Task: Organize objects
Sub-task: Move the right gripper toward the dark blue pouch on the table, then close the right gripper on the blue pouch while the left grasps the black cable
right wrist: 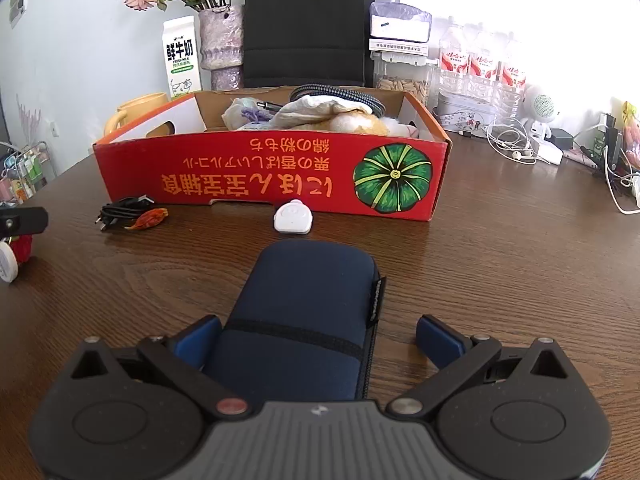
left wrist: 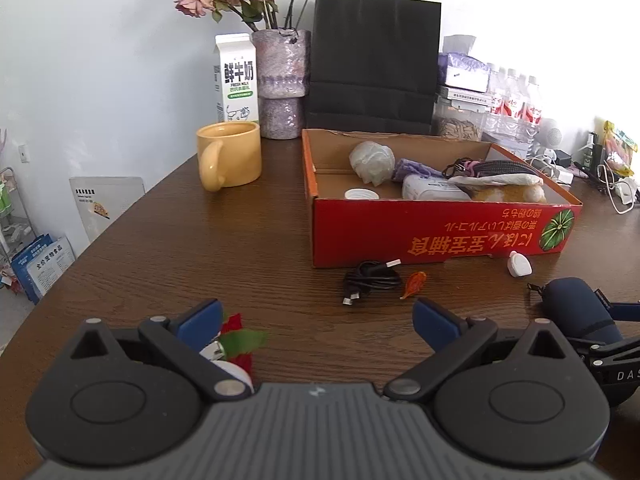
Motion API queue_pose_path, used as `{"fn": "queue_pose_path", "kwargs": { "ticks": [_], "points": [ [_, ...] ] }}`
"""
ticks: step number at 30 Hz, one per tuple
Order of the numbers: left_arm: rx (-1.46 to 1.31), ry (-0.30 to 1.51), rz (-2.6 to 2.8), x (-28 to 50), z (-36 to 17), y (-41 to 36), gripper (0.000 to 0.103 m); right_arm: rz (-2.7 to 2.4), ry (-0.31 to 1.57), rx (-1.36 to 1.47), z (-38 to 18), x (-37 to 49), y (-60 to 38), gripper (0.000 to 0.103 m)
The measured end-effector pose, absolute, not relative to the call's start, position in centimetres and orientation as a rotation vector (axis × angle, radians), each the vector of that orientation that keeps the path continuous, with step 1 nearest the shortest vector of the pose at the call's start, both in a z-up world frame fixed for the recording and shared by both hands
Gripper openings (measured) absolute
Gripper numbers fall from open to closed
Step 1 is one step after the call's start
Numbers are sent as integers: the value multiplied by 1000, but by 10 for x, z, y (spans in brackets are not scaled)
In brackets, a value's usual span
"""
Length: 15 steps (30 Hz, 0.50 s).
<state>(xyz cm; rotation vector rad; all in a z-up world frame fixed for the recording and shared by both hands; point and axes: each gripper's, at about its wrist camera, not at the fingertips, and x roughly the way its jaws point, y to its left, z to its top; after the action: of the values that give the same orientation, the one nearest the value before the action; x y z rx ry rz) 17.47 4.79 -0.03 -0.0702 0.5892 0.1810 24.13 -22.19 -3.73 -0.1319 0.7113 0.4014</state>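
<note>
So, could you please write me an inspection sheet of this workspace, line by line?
Surface: brown wooden table, no spills seen.
Job's things: red box partly filled; navy pouch, white gadget and red flower item lie outside it.
Clutter: orange dried leaf before the box; yellow mug, milk carton, vase, black bag, water bottles behind.
Grippers: left gripper open, beside the flower item; right gripper open, jaws around the pouch.
Cables: black coiled cable before the box; white earphones at right.
Surroundings: white wall, wire rack at left.
</note>
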Motion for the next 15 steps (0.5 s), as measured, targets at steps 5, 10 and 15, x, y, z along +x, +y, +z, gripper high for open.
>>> {"fn": "queue_pose_path", "kwargs": {
  "ticks": [5,10,15],
  "points": [
    [-68,603,169,186,-5,44,103,425,682,-119,-33,237,-222,75],
    [-70,609,169,200,-8,42,103,404,630,-48,-33,236,-231,65],
    [-75,620,190,219,-11,40,103,392,569,-16,-28,233,-237,64]
  ]
}}
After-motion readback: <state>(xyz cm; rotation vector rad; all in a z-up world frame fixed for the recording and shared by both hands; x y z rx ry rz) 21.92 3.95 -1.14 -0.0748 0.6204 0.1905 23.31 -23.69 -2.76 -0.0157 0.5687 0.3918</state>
